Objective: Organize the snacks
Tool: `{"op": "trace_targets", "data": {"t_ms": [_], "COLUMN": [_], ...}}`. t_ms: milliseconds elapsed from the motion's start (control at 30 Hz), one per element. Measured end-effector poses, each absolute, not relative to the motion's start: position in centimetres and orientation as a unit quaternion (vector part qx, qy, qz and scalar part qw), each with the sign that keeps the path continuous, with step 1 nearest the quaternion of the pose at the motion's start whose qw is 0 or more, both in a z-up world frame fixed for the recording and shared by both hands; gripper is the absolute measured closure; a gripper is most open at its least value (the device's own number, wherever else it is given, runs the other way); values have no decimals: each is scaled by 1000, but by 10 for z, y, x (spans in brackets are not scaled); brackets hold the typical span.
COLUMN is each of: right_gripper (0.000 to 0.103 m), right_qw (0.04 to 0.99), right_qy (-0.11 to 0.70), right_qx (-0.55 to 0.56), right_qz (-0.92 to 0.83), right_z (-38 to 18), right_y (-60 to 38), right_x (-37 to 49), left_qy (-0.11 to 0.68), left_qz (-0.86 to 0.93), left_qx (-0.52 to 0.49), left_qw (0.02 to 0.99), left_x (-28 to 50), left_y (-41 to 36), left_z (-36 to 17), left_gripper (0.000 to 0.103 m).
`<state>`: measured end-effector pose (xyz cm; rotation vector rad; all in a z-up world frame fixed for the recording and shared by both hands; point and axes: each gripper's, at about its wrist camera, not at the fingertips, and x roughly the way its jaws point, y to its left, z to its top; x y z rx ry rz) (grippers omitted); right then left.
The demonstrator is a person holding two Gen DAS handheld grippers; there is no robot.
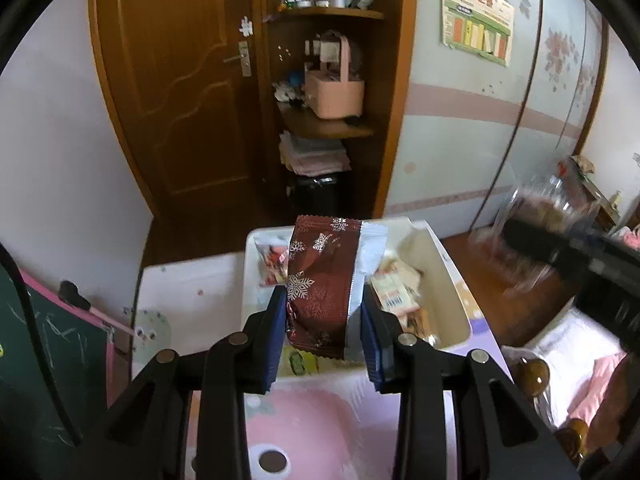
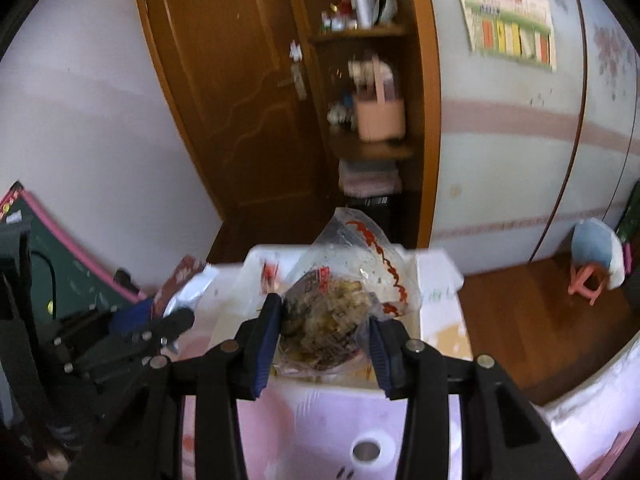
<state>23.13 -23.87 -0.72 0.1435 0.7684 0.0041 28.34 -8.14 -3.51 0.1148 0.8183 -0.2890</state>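
My left gripper (image 1: 324, 312) is shut on a dark red snack packet with white snowflakes (image 1: 322, 280) and holds it upright above the white bin (image 1: 448, 268). Several snack packets (image 1: 396, 292) lie in the bin. My right gripper (image 2: 324, 320) is shut on a clear plastic snack bag with brown contents (image 2: 332, 304) and holds it over the same bin (image 2: 436, 276). In the left wrist view the right gripper (image 1: 532, 244) and its bag (image 1: 548, 204) show blurred at the right. In the right wrist view the left gripper (image 2: 168, 320) and the red packet (image 2: 180, 276) show at the left.
The bin stands on a pink and white table (image 1: 312, 432). A green chalkboard (image 1: 40, 340) leans at the left. A wooden door (image 1: 180, 92) and shelves with a pink basket (image 1: 336, 92) are behind. A bed (image 1: 580, 360) is at the right, a small stool (image 2: 596, 264) on the floor.
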Motion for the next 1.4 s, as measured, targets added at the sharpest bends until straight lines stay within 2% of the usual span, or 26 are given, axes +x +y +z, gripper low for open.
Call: {"op": "trace_targets", "data": {"t_ms": [233, 467, 533, 600, 633, 833, 1400], "right_gripper": [61, 60, 60, 58, 55, 44, 43], "right_qw": [935, 926, 923, 917, 914, 904, 889], "right_qy": [349, 373, 380, 395, 402, 421, 452], "right_qx": [57, 37, 30, 28, 29, 43, 42], "right_qz": [-24, -45, -47, -48, -52, -58, -58], "right_z": [9, -15, -23, -30, -34, -44, -58], "right_y": [-237, -235, -234, -233, -233, -234, -233], "right_x": [272, 316, 326, 336, 340, 341, 286], "left_qy": [398, 413, 416, 415, 412, 420, 450], "left_qz": [-124, -114, -110, -105, -103, -104, -84], "left_qx": [46, 59, 65, 70, 71, 78, 33], "left_qw": [908, 901, 900, 901, 903, 898, 888], "left_x": [322, 349, 351, 353, 353, 350, 301], "left_y": [-82, -89, -91, -93, -93, -93, -70], "left_z": [-34, -57, -64, -69, -70, -75, -73], "left_gripper": [71, 68, 52, 14, 10, 9, 8]}}
